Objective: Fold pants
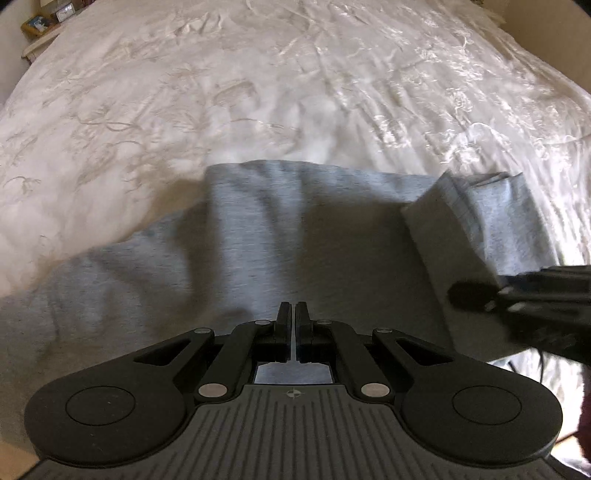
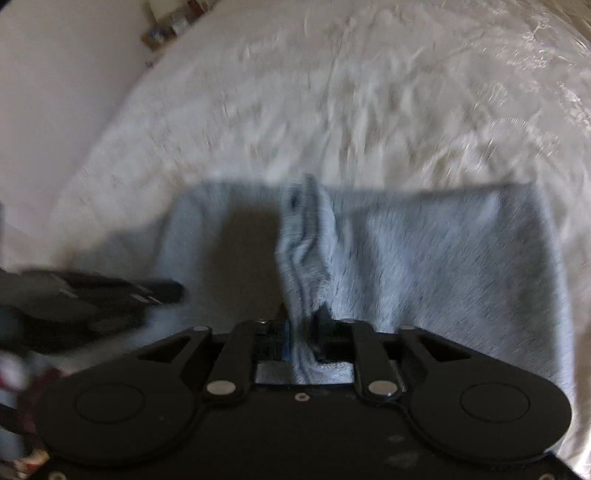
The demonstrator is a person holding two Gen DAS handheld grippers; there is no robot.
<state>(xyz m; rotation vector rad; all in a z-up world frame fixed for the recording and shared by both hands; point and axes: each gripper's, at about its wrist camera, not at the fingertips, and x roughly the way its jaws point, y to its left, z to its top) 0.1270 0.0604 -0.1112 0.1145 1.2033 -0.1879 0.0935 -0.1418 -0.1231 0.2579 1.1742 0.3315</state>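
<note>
Grey sweatpants (image 1: pixel 258 236) lie partly folded on a white bedspread (image 1: pixel 184 92). My left gripper (image 1: pixel 294 314) hovers over the pants with its jaws nearly together and nothing between them. My right gripper (image 2: pixel 301 325) is shut on a bunched ridge of the pants' fabric (image 2: pixel 303 251) and lifts it; this view is blurred. In the left wrist view the right gripper (image 1: pixel 476 295) enters from the right, holding a raised flap of the pants (image 1: pixel 436 229). The left gripper shows at the left of the right wrist view (image 2: pixel 162 291).
The embroidered white bedspread (image 2: pixel 332 92) extends far beyond the pants. A nightstand with small items (image 1: pixel 37 26) stands at the far left corner, next to a pale wall (image 2: pixel 55 92).
</note>
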